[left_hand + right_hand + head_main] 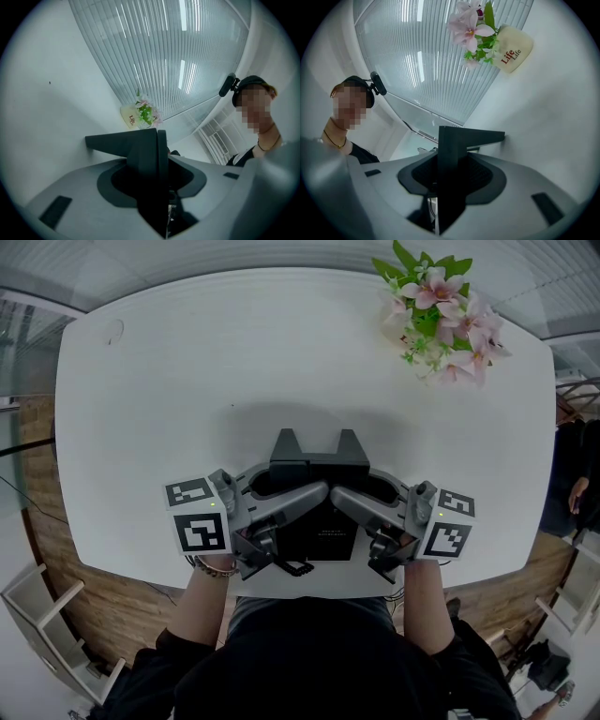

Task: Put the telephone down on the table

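Head view: the telephone (309, 470), a black angular body with two raised prongs on its far side, sits at about 6 o'clock on the white table (187, 381), close to the near edge. Whether its base touches the tabletop or hangs just above it cannot be told; a soft shadow lies on the table toward 12 o'clock from it.

The left gripper (295, 486) comes in from 9 o'clock and the right gripper (361, 488) from 3 o'clock, so the telephone is held between them. In the left gripper view the grey jaws are drawn in tight against a thin black panel of the telephone (145, 154). The right gripper view shows the same, its jaws pressed onto the opposite black edge (454, 154). Each gripper's marker cube (199, 521) faces up, near the person's wrists.

A bunch of pink flowers (436, 310) stands well apart at 1 o'clock, in a cream pot (513, 54). Wooden floor (56, 521) shows around the table.
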Tool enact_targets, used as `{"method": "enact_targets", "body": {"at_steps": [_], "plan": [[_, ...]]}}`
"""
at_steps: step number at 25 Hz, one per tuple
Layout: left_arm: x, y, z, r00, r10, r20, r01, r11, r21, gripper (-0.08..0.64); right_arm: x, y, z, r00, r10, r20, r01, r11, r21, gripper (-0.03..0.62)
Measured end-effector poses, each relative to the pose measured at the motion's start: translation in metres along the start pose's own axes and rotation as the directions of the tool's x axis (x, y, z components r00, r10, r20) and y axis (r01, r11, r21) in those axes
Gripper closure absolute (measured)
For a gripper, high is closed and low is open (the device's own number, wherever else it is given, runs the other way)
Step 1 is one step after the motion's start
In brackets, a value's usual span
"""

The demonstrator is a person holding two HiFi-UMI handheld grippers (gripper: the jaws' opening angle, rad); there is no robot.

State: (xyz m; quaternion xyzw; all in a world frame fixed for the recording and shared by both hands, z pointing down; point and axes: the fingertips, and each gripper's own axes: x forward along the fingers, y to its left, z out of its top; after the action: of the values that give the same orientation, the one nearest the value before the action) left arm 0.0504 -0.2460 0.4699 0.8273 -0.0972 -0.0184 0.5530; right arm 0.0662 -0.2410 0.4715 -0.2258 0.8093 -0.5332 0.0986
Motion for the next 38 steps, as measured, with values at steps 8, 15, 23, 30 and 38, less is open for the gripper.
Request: {"method": "enact_targets", "body": {"at_steps": [8,15,23,30,38], "plan": [[0.0,0.001,0.0,1.0,0.017,0.006,-0.017,1.0,0.005,0.369,-0.001,-0.002,0.001,1.0,-0.022,0.011,0.022,1.0,0.011,0.417],[0.003,0.003,0.001,0.997,0.069,0.024,-0.07,0.997,0.04,0.351,-0.009,-0.008,0.004,0.992,-0.125,0.031,0.126,0.991,-0.05,0.379],[-0.002,0.012,0.001,0.979,0.2,0.05,-0.202,0.978,0.055,0.264,-0.014,-0.01,0.005,0.981,-0.186,0.059,0.19,0.98,-0.066,0.35],[-0.012,0.012,0.002,0.96,0.273,0.065,-0.279,0.953,0.117,0.229,-0.014,-0.008,0.004,0.968,-0.24,0.074,0.247,0.962,-0.119,0.307],[-0.024,0.006,0.0,0.91,0.399,0.112,-0.414,0.861,0.295,0.216,-0.029,0.0,0.02,0.934,-0.323,0.155,0.351,0.912,-0.214,0.269]]}}
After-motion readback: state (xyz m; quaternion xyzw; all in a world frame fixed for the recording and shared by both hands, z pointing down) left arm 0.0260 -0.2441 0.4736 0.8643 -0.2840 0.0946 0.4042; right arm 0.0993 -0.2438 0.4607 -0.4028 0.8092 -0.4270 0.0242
